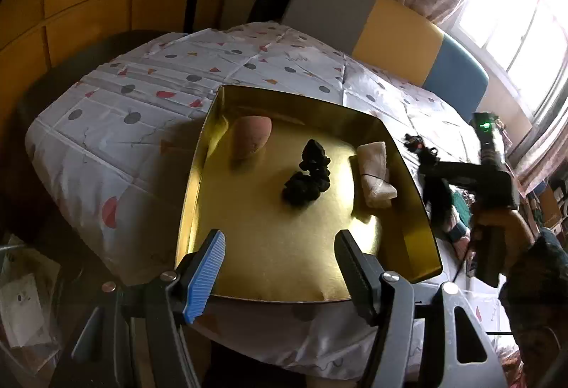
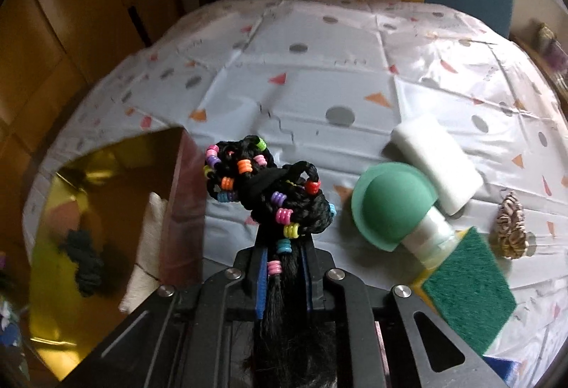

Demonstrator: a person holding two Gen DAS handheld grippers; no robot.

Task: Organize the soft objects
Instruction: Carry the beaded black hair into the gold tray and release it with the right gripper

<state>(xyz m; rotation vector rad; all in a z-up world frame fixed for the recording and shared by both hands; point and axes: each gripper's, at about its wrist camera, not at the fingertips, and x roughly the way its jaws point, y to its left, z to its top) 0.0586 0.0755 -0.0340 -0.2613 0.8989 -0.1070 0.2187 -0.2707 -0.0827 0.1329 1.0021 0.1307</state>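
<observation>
The right gripper [image 2: 282, 267] is closed on a black braided hairpiece [image 2: 269, 189] with many coloured beads. Its jaws stand narrow and the loose hair hangs down between them toward the camera. The hairpiece is lifted above the worktop [image 2: 319, 75], which is covered with a white cloth with grey dots and orange and red triangles.

The left gripper [image 1: 280, 267] holds nothing. Its jaws stand fairly wide above the near edge of a gold tray [image 1: 284, 260]. Inside the tray lie a pink soft piece [image 1: 252, 135] at the far left, a black knitted piece [image 1: 309, 174] in the middle, and a cream folded cloth [image 1: 374, 174] beside the right wall.

To the right of the held hairpiece, on the cloth, lie a green dome-shaped thing on a pale handle [image 2: 387, 203], a white sponge block [image 2: 436, 160] just behind it, a green and yellow scouring sponge [image 2: 468, 295], and a small striped scrunchie [image 2: 511, 228].
</observation>
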